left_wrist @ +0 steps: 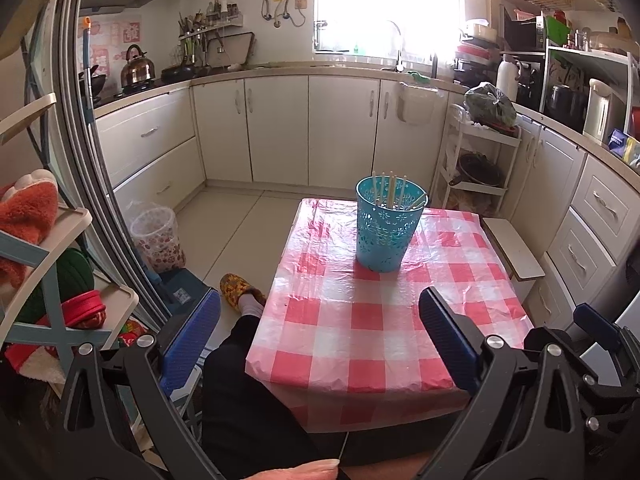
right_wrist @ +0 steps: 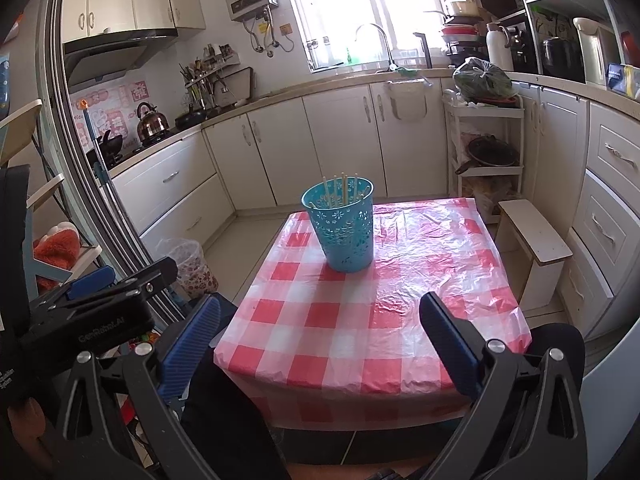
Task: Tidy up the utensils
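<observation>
The blue perforated cup (left_wrist: 387, 227) stands upright toward the far end of the red-and-white checked table (left_wrist: 372, 320), with the pale chopsticks (left_wrist: 390, 192) leaning inside it; a small white stool (right_wrist: 534, 244) sits just beside the table's right edge, and a patterned bin (left_wrist: 158, 240) stands on the floor off to the cup's left. Nothing lies on the cloth between me and the cup. My left gripper (left_wrist: 320, 336) and my right gripper (right_wrist: 320, 336) both hang at the near end of the table, well short of the cup, fingers spread wide and holding nothing.
</observation>
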### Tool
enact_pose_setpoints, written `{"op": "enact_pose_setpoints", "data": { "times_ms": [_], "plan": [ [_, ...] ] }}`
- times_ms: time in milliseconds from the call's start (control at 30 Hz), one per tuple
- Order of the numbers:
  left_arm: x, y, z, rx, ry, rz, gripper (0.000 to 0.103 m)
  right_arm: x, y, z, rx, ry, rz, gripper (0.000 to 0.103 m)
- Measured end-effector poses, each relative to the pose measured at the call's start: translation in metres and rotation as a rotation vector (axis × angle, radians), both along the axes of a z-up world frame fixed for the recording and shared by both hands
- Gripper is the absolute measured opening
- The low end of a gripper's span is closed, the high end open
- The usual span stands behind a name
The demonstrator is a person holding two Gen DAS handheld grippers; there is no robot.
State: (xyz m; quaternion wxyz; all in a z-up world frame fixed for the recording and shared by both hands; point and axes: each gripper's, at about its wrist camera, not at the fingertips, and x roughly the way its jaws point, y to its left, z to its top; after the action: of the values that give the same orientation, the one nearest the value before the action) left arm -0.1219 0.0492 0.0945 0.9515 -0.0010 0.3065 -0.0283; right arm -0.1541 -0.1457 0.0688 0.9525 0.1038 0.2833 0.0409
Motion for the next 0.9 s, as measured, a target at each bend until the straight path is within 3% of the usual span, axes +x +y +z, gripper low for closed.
{"op": "enact_pose_setpoints", "data": {
  "times_ms": [900],
  "plan": [
    [-0.0042,-0.0002,0.0003,-0.001,-0.003,-0.002,0.095,-0.0047,0.0048,-0.0019,-0.009,0.015,0.005,0.096]
  ]
}}
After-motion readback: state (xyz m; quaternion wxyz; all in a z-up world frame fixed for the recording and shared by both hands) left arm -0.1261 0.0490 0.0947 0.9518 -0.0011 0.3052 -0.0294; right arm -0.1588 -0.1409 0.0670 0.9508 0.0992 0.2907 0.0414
